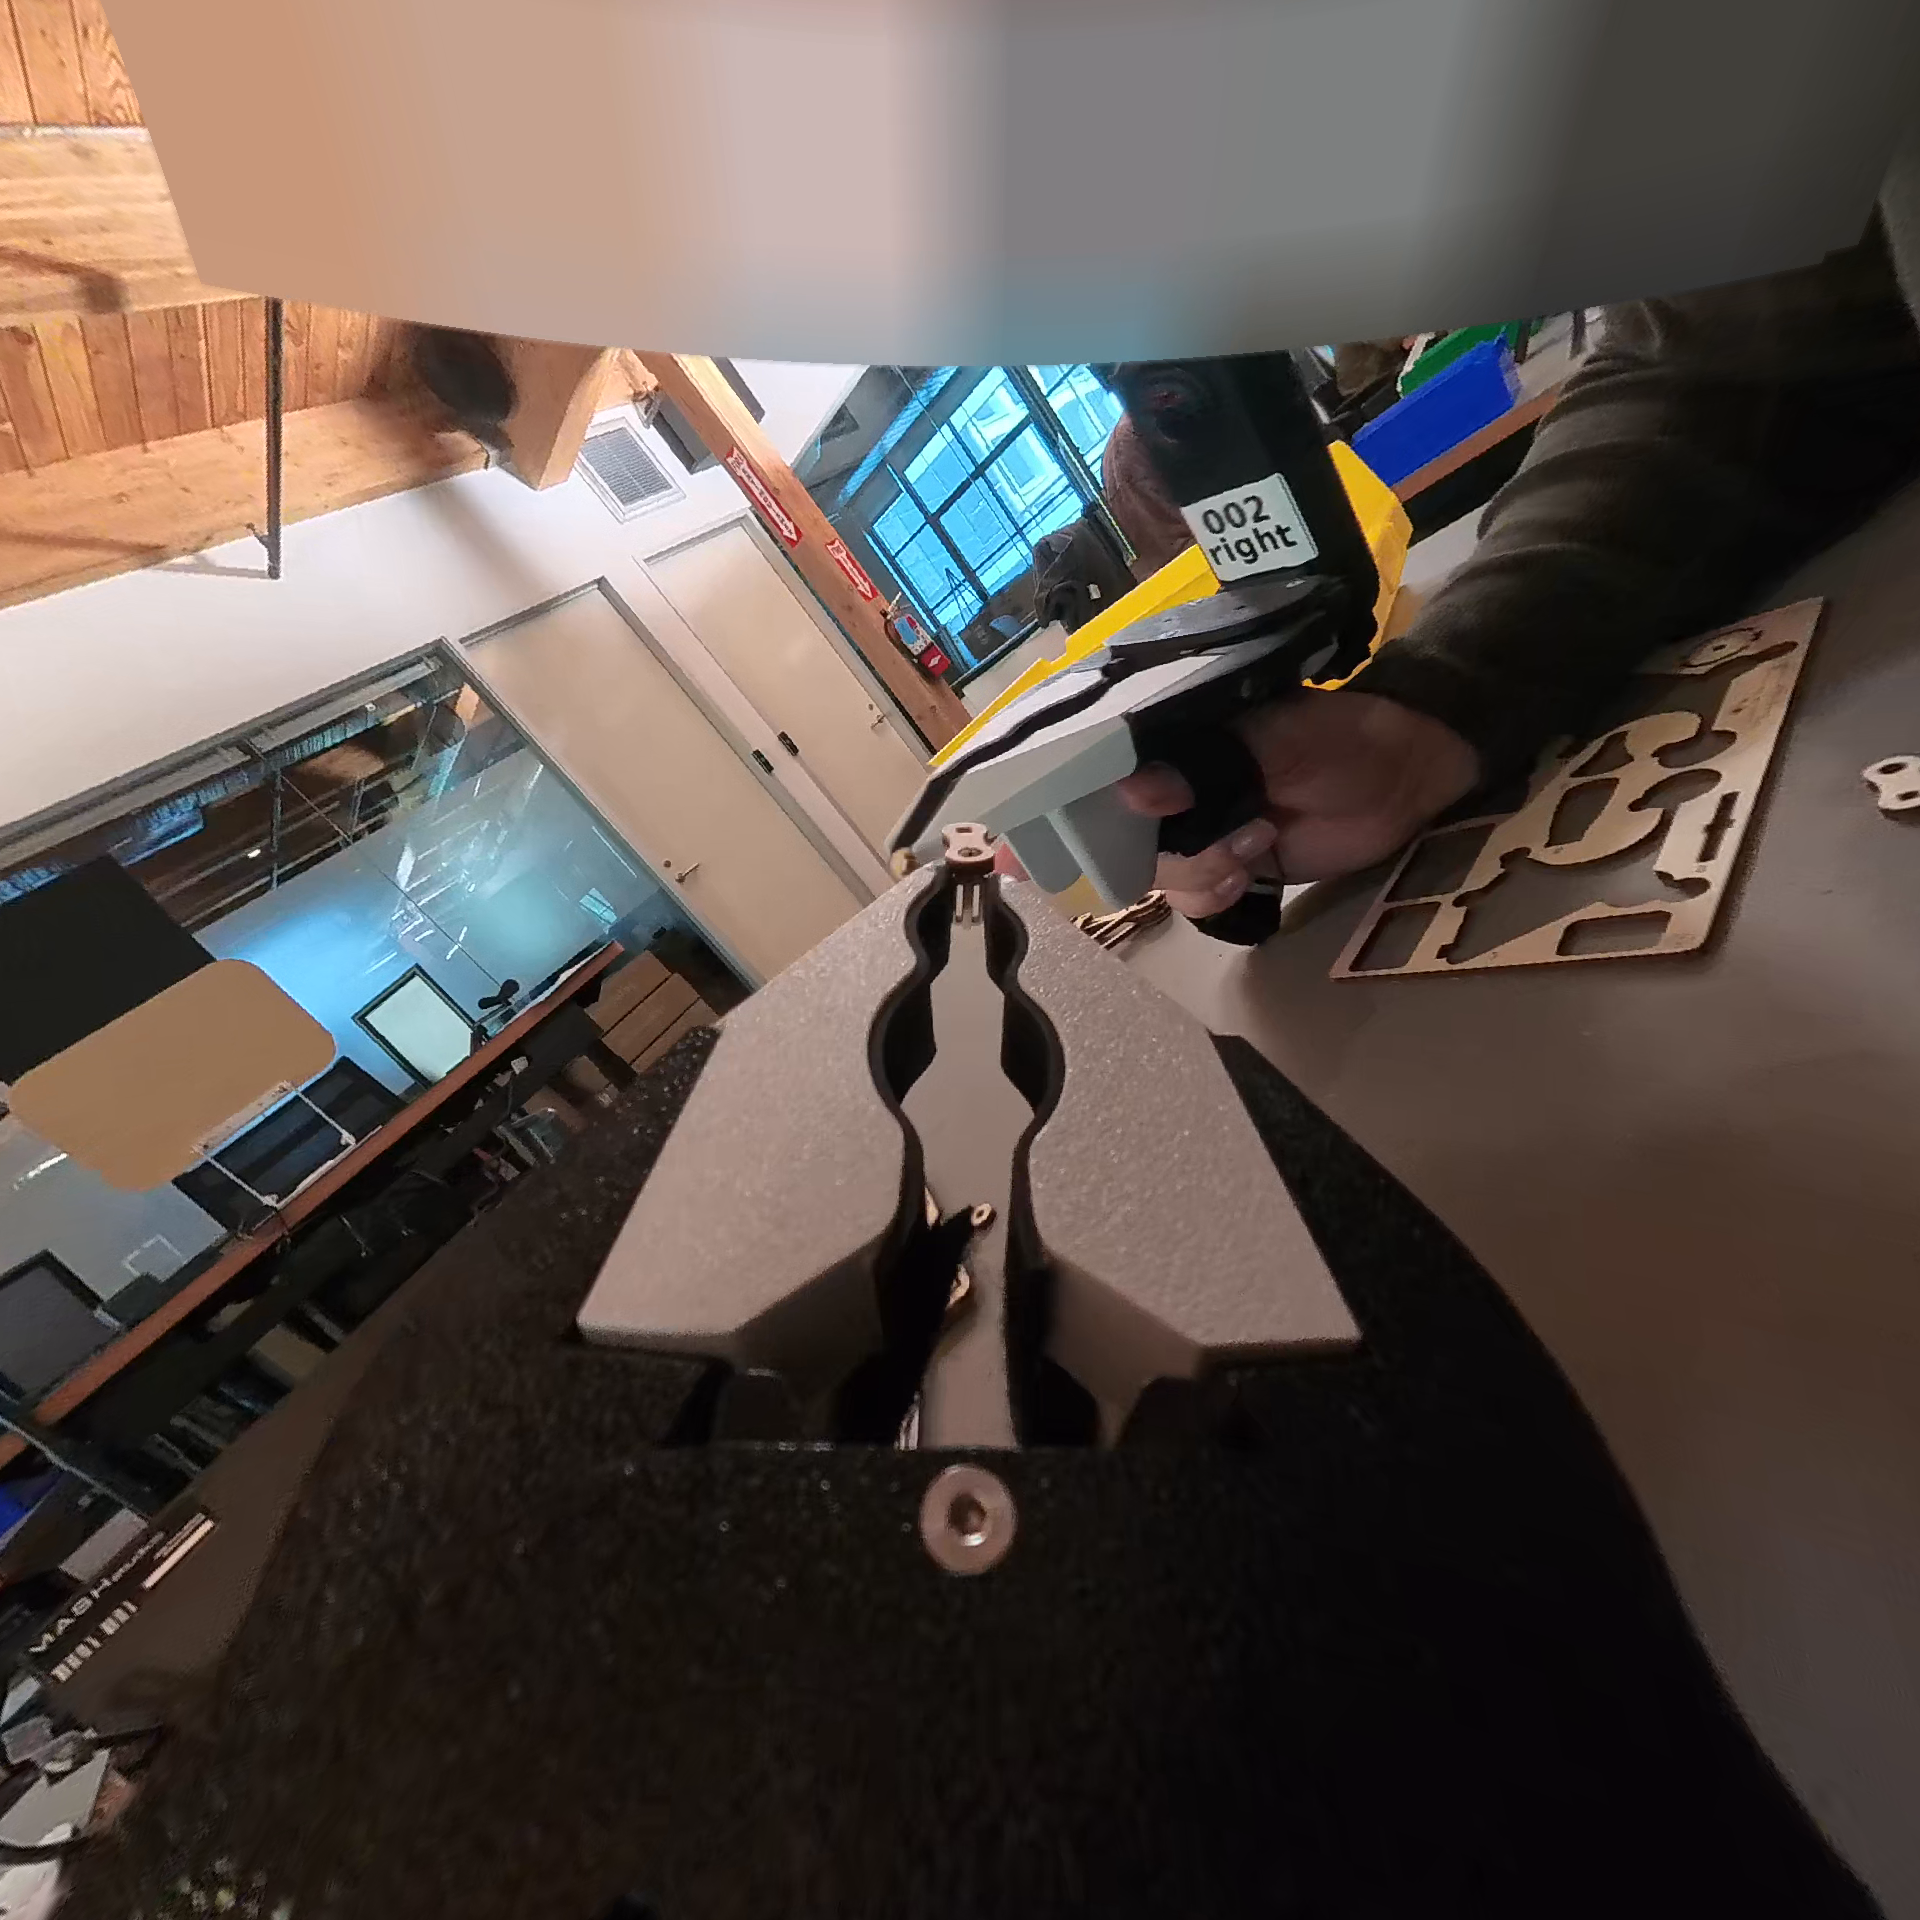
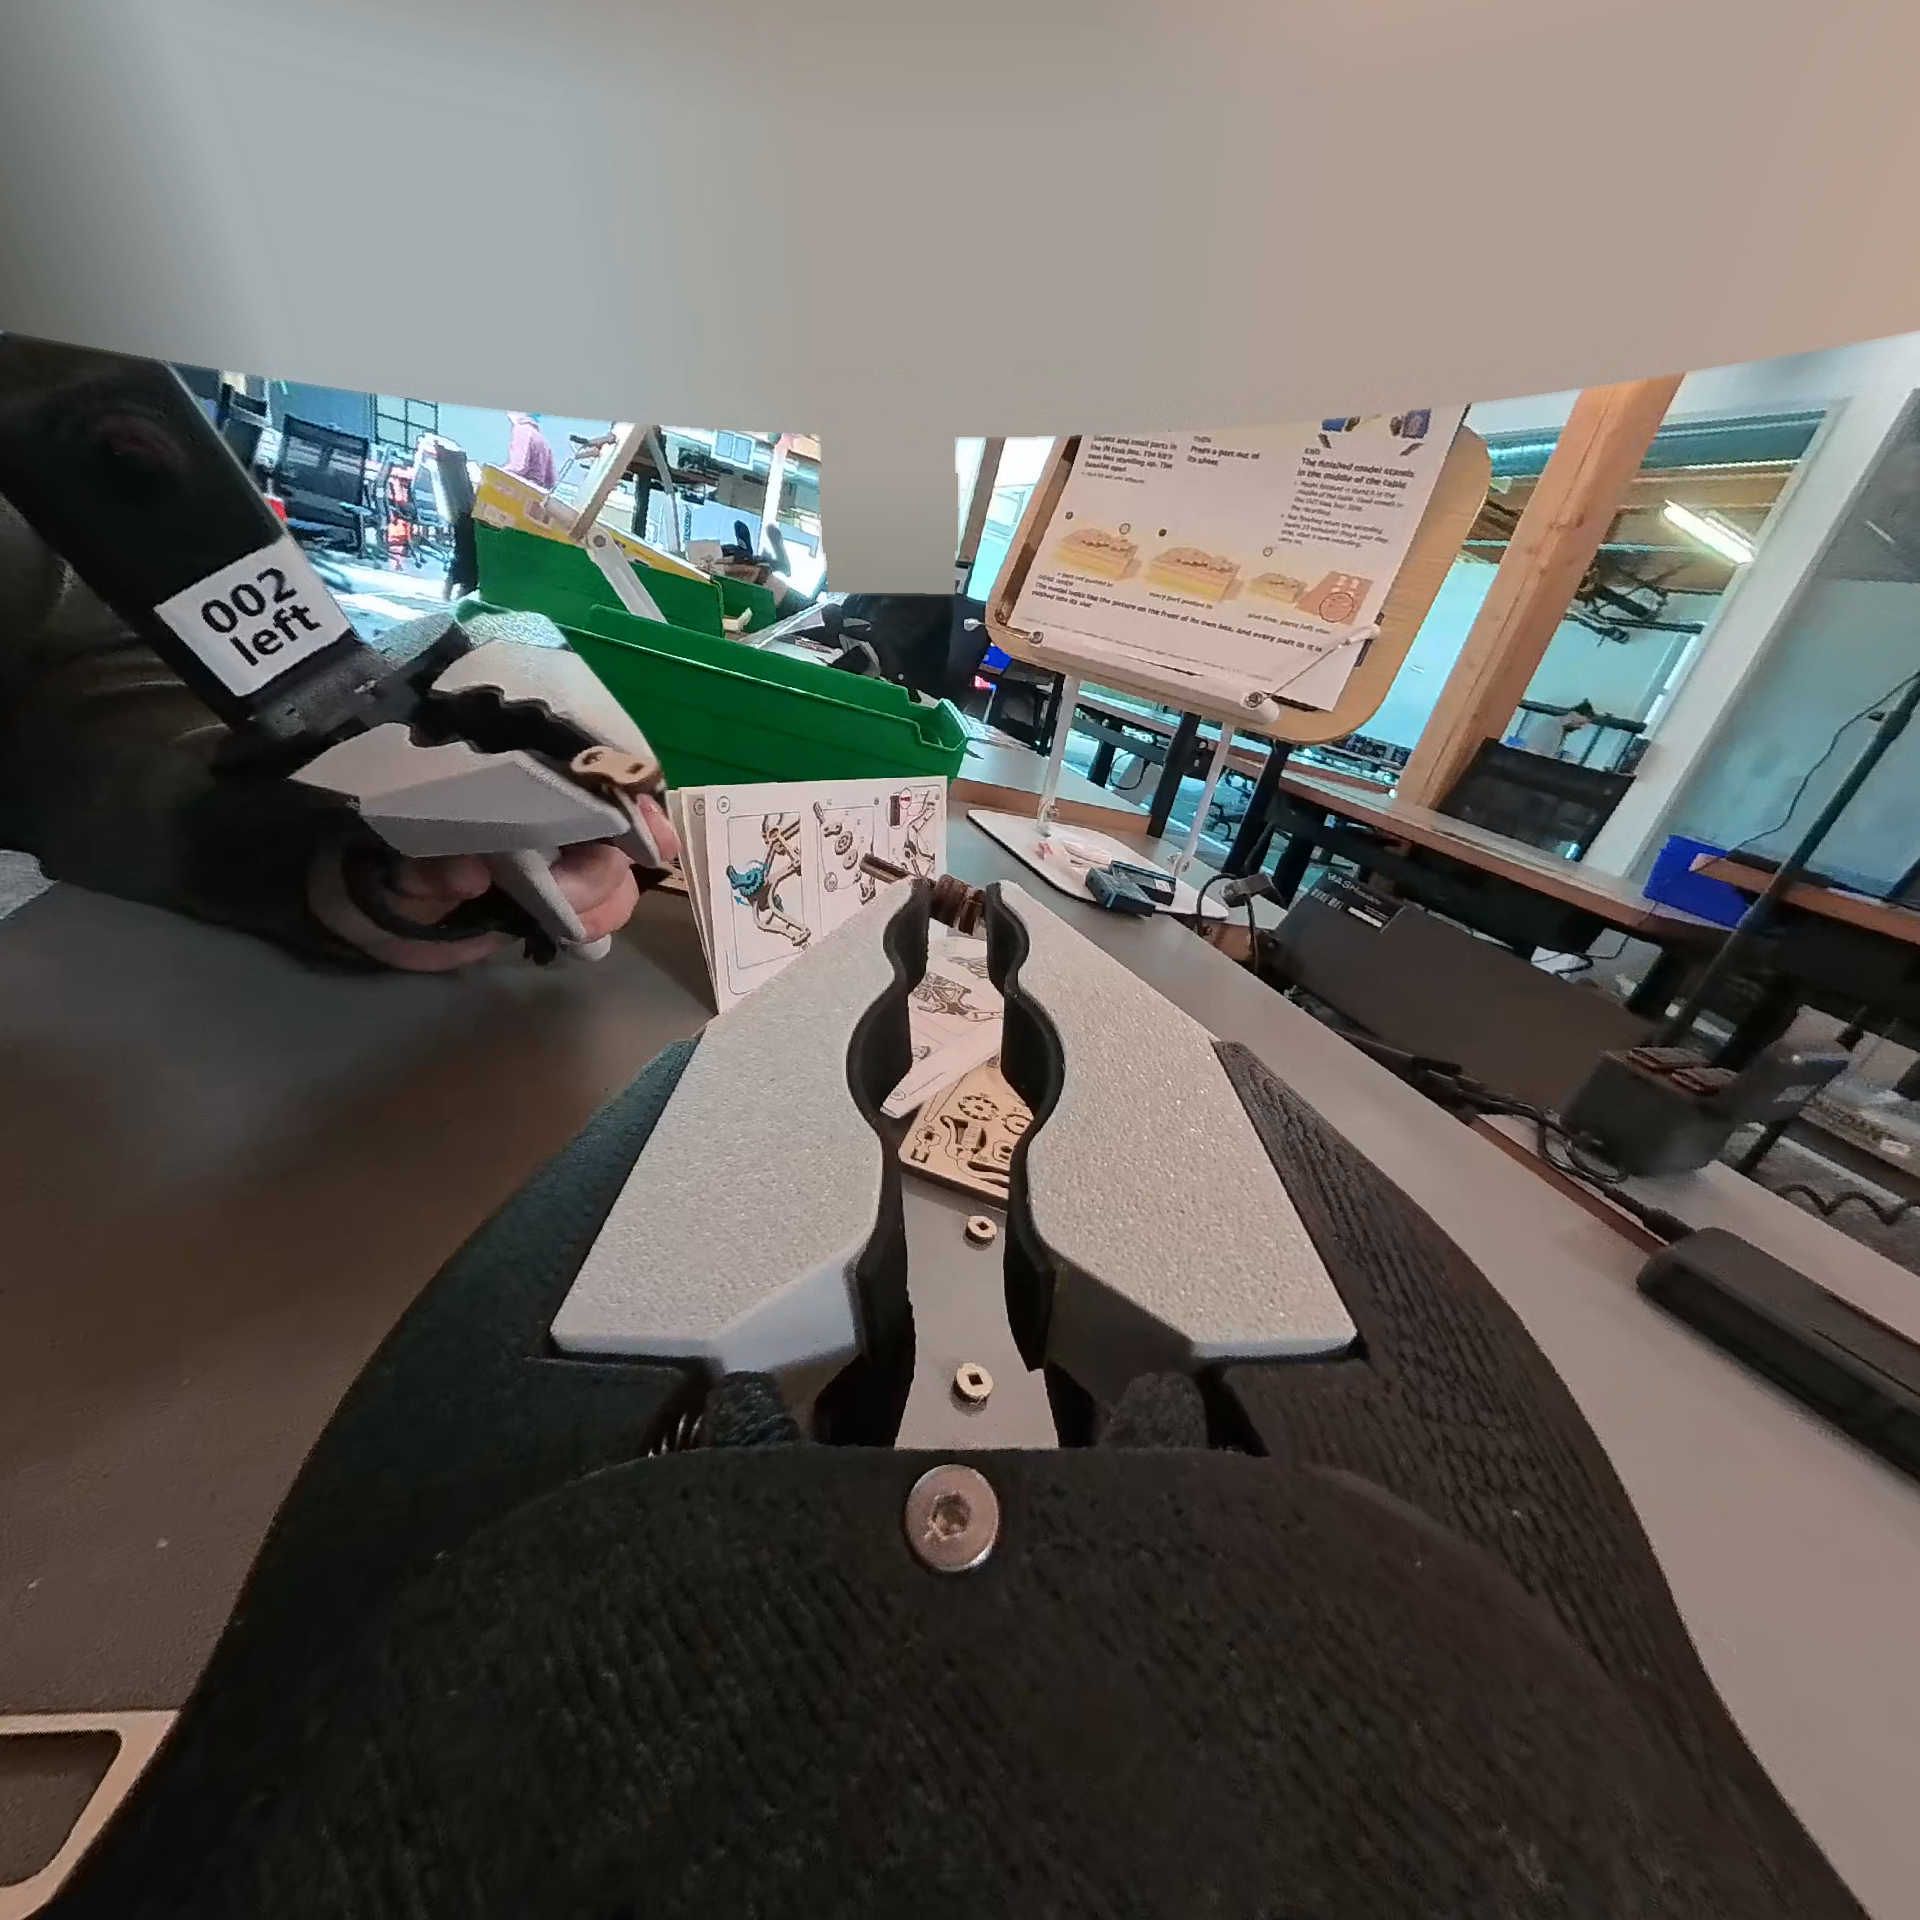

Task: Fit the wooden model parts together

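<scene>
- Plywood, pale and laser-cut, makes up the small flat link piece with two holes [image 1: 966,837] that sits pinched at the very tips of the left claw [image 1: 966,883]; the two grey fingers are closed together on it.
- Seen from the right wrist view, this same link [image 2: 615,770] lies roughly level, its long axis crosswise to the left claw [image 2: 623,790] fingers, sticking out on both sides of the tips.
- A short peg-like part hangs below the link between the fingertips, its axis running along the fingers.
- The right claw [image 2: 958,896] is clamped on a dark brown stack of round wooden discs [image 2: 956,902], held right at the tips; the stack's axis runs across the gap from finger to finger.
- Both claws are held above the grey bench [image 2: 260,1091], well apart from each other in the right wrist view.
- A flat plywood sheet with cut-out holes [image 1: 1590,821] lies on the bench beside the right hand [image 1: 1340,790].
- Another sheet still holding gear parts [image 2: 961,1138] lies under the right claw, with an open instruction booklet [image 2: 821,883] standing just beyond.
- Two small loose wooden washers [image 2: 975,1382] rest on the bench between the right claw's fingers.
</scene>
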`<action>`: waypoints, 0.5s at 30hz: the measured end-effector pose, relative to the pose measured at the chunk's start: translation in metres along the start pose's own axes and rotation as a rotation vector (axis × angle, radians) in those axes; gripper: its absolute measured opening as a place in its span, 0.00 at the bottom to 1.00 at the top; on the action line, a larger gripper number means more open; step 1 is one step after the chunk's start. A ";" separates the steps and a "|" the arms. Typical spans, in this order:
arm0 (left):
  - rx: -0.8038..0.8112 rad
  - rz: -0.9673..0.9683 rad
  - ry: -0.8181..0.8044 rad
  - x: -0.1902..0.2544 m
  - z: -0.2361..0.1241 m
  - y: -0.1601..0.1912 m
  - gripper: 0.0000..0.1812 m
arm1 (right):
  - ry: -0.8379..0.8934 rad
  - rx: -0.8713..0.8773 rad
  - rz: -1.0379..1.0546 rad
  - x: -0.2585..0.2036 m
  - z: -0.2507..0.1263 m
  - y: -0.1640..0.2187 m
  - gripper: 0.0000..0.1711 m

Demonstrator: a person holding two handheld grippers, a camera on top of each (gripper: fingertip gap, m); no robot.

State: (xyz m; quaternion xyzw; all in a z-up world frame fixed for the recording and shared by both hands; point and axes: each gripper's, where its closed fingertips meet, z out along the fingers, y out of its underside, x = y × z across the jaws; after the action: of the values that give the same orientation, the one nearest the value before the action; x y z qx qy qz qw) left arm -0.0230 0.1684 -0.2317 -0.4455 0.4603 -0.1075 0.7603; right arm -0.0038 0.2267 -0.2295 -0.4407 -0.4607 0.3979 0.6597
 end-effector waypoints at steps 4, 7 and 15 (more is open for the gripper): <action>0.001 -0.026 -0.010 -0.004 -0.001 0.001 0.02 | -0.006 0.005 0.002 -0.001 0.000 -0.001 0.05; 0.002 -0.030 -0.017 -0.008 -0.002 0.002 0.02 | -0.016 0.008 -0.002 -0.003 0.000 -0.001 0.05; 0.000 -0.031 -0.022 -0.008 -0.003 0.002 0.02 | -0.031 0.009 -0.016 -0.007 0.000 -0.002 0.05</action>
State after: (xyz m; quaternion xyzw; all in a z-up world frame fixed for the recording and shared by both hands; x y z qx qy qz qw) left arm -0.0308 0.1723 -0.2291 -0.4539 0.4450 -0.1142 0.7635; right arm -0.0056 0.2199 -0.2297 -0.4279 -0.4728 0.4012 0.6577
